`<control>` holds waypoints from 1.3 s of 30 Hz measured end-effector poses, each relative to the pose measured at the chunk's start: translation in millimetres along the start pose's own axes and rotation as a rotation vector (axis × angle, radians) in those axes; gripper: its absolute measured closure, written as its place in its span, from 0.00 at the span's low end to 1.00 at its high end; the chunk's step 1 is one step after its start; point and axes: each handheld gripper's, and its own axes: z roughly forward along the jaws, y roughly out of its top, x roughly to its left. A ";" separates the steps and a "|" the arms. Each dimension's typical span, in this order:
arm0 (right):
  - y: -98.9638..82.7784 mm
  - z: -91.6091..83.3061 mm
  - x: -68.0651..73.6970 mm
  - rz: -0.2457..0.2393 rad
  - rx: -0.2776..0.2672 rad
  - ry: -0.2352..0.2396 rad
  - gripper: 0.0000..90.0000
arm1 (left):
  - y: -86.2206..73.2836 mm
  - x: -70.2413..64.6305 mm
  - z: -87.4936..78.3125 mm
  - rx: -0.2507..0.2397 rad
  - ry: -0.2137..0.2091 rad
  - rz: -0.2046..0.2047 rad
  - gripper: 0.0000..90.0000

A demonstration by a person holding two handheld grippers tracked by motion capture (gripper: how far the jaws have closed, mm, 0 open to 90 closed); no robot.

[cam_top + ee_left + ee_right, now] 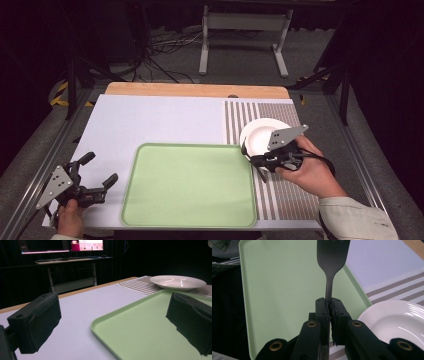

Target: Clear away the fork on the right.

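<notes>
Item 1. Left hand-held gripper point(97, 181): nearest the person, just left of the green tray point(190, 185), resting low over the lavender tabletop point(150, 120). Jaws wide apart, nothing between them.

Item 2. Green tray: landmark, at the near middle of the tabletop, with a raised rim. Its surface is bare.

Item 3. Right hand-held gripper point(329, 315): just right of the tray's far right corner, over the striped placemat point(280, 190). Jaws pressed narrow on the handle of a dark fork point(331, 262), held near the handle's end. In the right gripper view the tines reach out over the tray's right rim.

Item 4. White plate point(262, 136): on the striped placemat, just beyond and right of the tray's far right corner, close under the right hand-held gripper.

Hazards, judged: the grip sits far back on a thin handle, so the fork may pivot or slip if swung quickly. A low pass could catch the tines on the tray rim or knock the plate, which lies just beside the jaws.

Room, judged: the tray's whole surface is open for setting the fork down. Tabletop beyond and left of the tray is open too. The tray's near rim lies close to the tabletop's near edge; the plate crowds the right side.
</notes>
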 end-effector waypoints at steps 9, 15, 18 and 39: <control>10.2 9.0 0.5 0.105 0.009 0.007 0.96 | 0.4 0.6 -0.8 -0.002 -0.001 0.003 0.00; 16.7 13.6 4.7 0.139 0.027 -0.004 0.96 | 0.4 0.7 -0.8 -0.001 0.000 0.004 0.00; 19.6 16.5 7.2 0.156 0.047 -0.012 0.96 | 0.4 0.6 -0.7 -0.002 -0.001 0.005 0.00; 39.0 52.1 17.4 0.307 0.215 -0.024 0.96 | 0.7 1.0 -1.4 -0.004 0.000 0.003 0.00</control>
